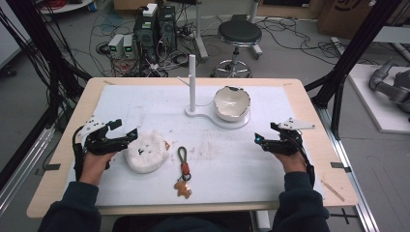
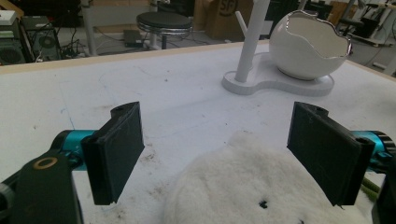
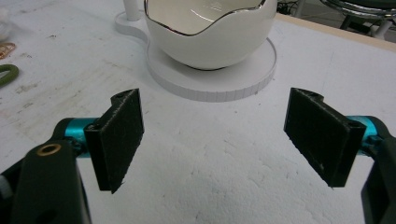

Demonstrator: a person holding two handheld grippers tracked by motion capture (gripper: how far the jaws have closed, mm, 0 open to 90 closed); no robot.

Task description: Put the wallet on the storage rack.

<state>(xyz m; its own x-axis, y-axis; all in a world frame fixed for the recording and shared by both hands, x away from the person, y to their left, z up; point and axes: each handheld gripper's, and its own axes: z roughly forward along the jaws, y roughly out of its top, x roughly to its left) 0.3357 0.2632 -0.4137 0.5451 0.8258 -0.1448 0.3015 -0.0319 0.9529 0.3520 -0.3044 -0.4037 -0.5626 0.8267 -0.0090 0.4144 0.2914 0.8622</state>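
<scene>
A white fluffy plush (image 1: pixel 145 151) lies on the white mat, left of centre. My left gripper (image 1: pixel 124 129) hovers at its left edge with the jaws wide apart; in the left gripper view the plush (image 2: pixel 252 186) sits low between the jaws, and the pads (image 2: pixel 119 149) do not touch it. A keychain (image 1: pixel 183 174) with a green loop, a red bead and a brown bear lies near the front. An eggshell-shaped white bowl (image 1: pixel 232 102) stands on a white stand with a post (image 1: pixel 192 82). My right gripper (image 1: pixel 265 133) is open over bare mat, facing the bowl (image 3: pixel 210 37).
The wooden table (image 1: pixel 314 121) carries a white mat (image 1: pixel 232 159). The stand's round base (image 3: pixel 224 84) lies just ahead of the right gripper's jaws. Behind the table are a black stool (image 1: pixel 239 34), computer boxes (image 1: pixel 154 29) and cables on the floor.
</scene>
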